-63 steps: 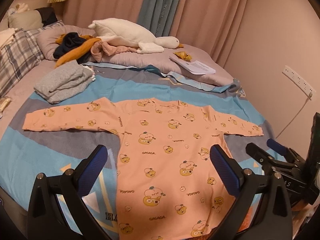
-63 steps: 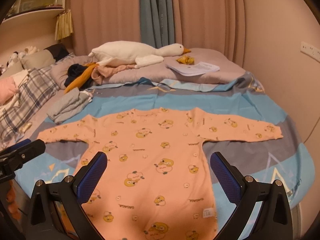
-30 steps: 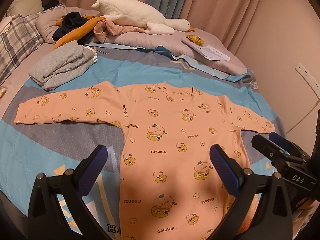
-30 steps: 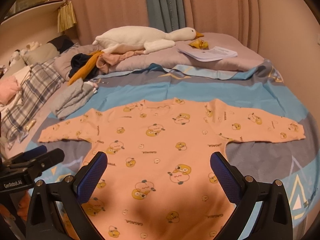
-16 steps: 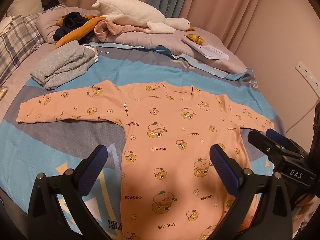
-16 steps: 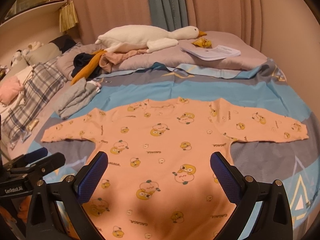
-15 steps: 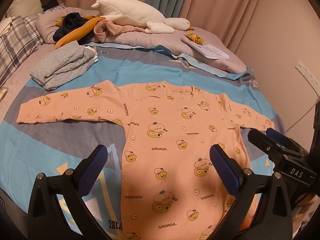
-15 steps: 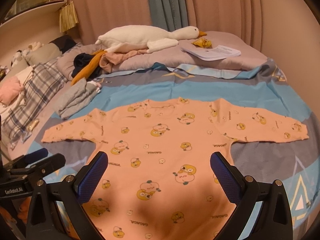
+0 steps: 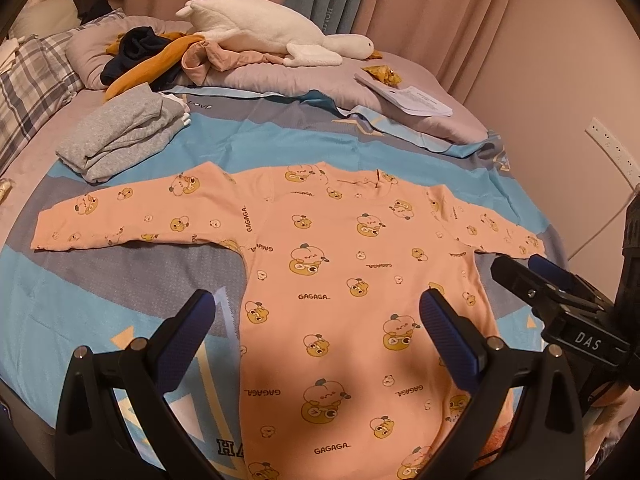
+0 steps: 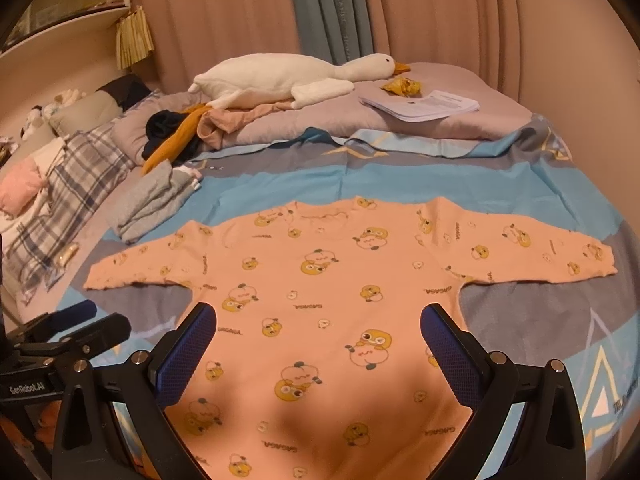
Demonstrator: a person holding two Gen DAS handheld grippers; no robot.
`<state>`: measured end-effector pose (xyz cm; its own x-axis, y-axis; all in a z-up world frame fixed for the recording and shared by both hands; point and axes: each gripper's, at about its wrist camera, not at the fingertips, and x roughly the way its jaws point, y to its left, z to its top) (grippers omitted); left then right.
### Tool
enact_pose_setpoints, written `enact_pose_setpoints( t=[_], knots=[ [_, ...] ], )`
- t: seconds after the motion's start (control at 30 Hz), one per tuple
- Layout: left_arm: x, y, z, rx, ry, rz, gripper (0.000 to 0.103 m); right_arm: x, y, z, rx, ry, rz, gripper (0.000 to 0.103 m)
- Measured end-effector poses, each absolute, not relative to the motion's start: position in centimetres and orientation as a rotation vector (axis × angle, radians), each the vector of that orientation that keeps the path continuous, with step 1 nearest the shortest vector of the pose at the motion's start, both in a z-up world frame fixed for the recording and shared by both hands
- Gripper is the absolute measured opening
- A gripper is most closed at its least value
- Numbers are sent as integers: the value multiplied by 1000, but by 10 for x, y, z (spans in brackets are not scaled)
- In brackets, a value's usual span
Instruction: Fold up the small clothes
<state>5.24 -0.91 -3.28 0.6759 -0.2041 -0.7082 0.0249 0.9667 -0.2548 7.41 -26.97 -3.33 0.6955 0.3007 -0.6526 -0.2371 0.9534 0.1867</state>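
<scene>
A small peach long-sleeved shirt (image 9: 340, 264) with yellow cartoon prints lies flat on the bed, both sleeves spread out sideways; it also shows in the right wrist view (image 10: 332, 288). My left gripper (image 9: 316, 336) is open and empty, hovering above the shirt's lower left body. My right gripper (image 10: 318, 344) is open and empty above the shirt's lower body. The right gripper shows at the right edge of the left wrist view (image 9: 560, 304); the left gripper shows at the left edge of the right wrist view (image 10: 68, 332).
A folded grey garment (image 9: 120, 136) lies beyond the left sleeve. A white plush goose (image 9: 272, 40), a pile of dark and orange clothes (image 9: 152, 56) and papers (image 9: 412, 98) lie on the pillows at the back. The wall with a socket strip (image 9: 612, 152) is at right.
Both grippers have shifted slightly over the shirt and stay open. The shirt has not moved.
</scene>
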Motion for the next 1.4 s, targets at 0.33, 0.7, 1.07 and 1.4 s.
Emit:
enact_pose_setpoints(
  t=[0.33, 0.7, 1.07, 1.4],
  knots=[
    [50, -9, -28, -248, 801, -171, 102, 69, -272, -30, 101, 735, 302, 102],
    [54, -11, -26, -257, 811, -189, 101, 71, -283, -32, 139, 742, 277, 102],
    [64, -18, -30, -265, 839, -207, 100, 74, -295, -33, 160, 750, 248, 102],
    [77, -22, -45, -261, 883, -202, 99, 88, -308, -36, 170, 762, 192, 101]
  ],
)
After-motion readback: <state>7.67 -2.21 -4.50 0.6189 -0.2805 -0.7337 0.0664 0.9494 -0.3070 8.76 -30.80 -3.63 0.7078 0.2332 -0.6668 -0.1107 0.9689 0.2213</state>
